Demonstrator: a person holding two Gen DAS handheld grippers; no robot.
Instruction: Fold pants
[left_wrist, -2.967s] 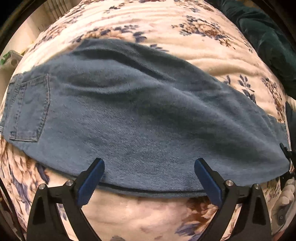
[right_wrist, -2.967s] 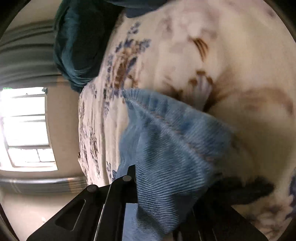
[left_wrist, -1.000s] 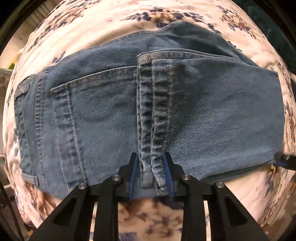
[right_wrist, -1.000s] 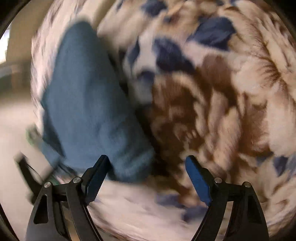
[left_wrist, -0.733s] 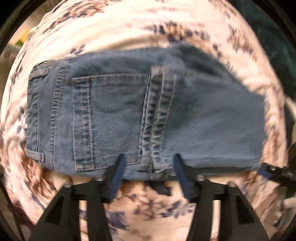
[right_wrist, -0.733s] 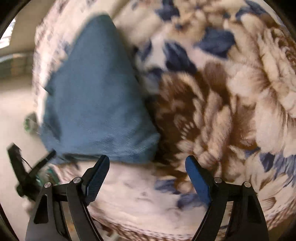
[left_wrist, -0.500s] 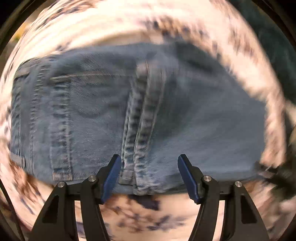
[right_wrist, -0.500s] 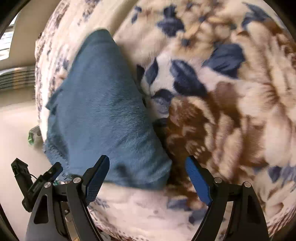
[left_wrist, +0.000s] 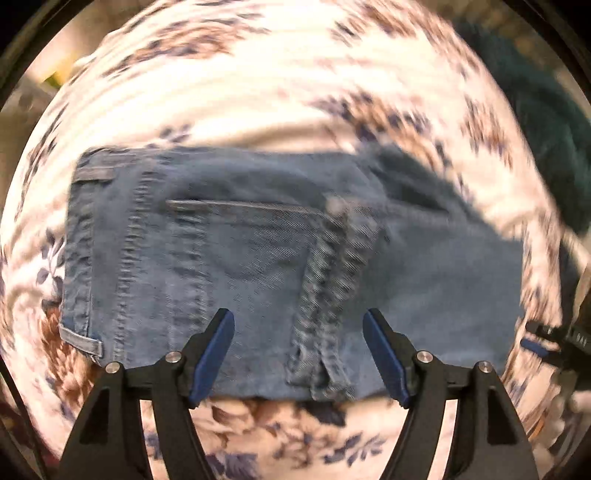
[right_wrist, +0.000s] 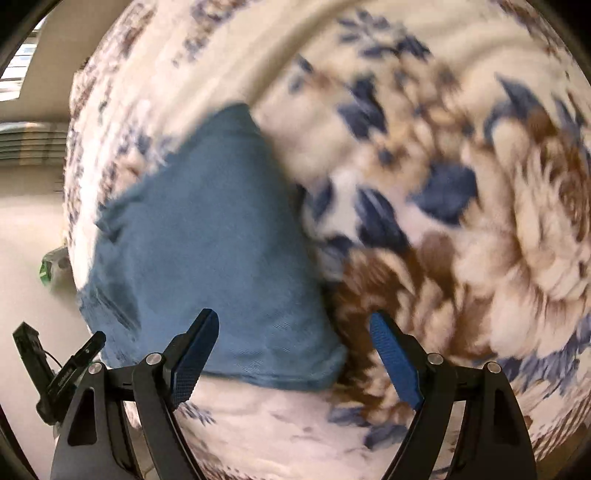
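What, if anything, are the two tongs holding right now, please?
Nothing: the left tongs, whose jaws have just been opening, and the right tongs stand open above the folded jeans.

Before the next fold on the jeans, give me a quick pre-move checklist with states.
1. Left gripper released: ok, its jaws have just been opening, blue pads off the denim.
2. Right gripper free: ok, jaws wide, nothing between them.
3. Blue denim jeans folded in half: ok, leg hems lie across the back pocket.
4. Jeans lying flat on the floral cream blanket: ok.
5. Edge alignment of layers: cannot tell, picture blurred.
6. Right-hand fold corner tidy: ok.
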